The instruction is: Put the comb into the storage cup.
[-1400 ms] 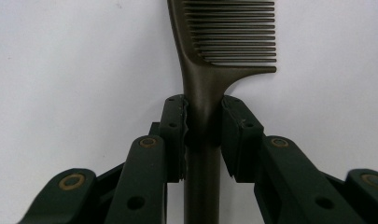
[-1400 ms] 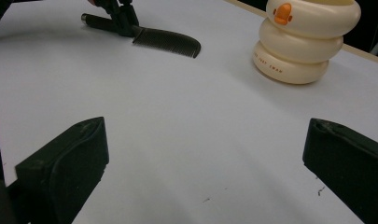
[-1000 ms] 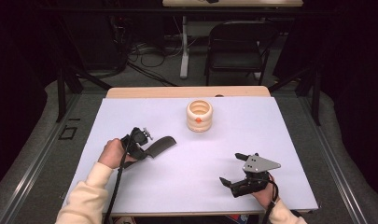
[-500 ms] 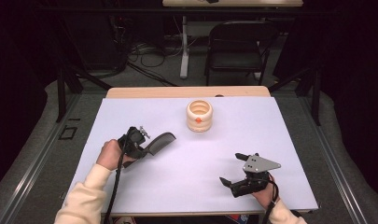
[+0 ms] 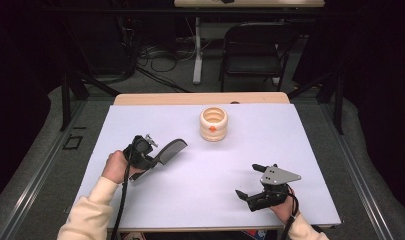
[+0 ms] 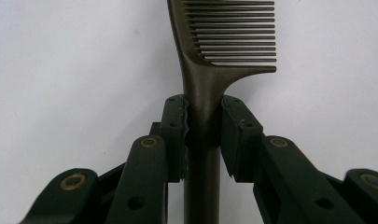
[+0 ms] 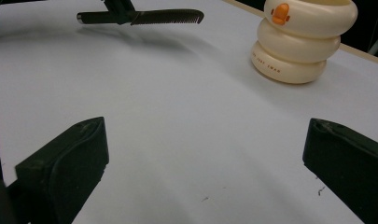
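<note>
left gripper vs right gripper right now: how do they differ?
The left gripper is shut on the handle of a dark comb; the right gripper holds nothing. The left's jaws press together on the handle; the right's stand wide apart. The left sits nearer the cream holder. Both are black and hand-held.

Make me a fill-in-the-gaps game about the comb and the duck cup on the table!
1. The left gripper is shut on the handle of a dark ____.
2. The cream holder has a little beak coloured ____.
3. The right gripper holds nothing, and its jaws are ____.
4. In the high view, the comb is to the ____ of the holder.

Missing words: comb; orange; open; left
</note>
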A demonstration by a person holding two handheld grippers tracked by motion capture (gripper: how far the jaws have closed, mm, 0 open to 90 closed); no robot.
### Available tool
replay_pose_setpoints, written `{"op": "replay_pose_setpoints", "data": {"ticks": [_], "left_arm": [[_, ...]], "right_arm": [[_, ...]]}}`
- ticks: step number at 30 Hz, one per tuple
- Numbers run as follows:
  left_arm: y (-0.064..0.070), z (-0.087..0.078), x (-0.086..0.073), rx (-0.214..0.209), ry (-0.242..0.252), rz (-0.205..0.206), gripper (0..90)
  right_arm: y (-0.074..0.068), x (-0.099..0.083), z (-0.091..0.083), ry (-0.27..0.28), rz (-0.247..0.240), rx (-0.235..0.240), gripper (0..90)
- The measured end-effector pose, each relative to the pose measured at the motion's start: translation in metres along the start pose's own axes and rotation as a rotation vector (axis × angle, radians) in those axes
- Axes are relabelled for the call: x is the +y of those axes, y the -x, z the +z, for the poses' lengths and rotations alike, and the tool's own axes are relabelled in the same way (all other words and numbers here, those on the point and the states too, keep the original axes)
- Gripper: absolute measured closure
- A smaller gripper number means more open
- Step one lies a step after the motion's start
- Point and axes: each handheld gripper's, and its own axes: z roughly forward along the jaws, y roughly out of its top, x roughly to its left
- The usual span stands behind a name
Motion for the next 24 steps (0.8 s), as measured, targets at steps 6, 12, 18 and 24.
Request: {"op": "replay_pose_setpoints", "data": {"ticks": [6,12,18,24], "left_arm": [[0.0013,-0.0021,-0.0008,0.002,0.023,-0.009,72.3],[0.0011,-0.0044,-0.0017,-0.003,0.048,-0.014,72.3],[0.0011,-0.0068,-0.002,-0.011,0.08,-0.023,72.3],[0.0002,-0.0097,-0.0026,-0.022,0.117,-0.034,72.3]], "right_arm": [[0.0,0.0,-0.0003,0.002,-0.001,-0.001,0.0],[0.0001,-0.0001,-0.0004,0.002,0.001,0.001,0.0],[0.0009,0.0,-0.0017,0.014,0.002,-0.004,0.0],[0.0007,0.0002,-0.0026,0.017,0.008,0.0,0.0]]}}
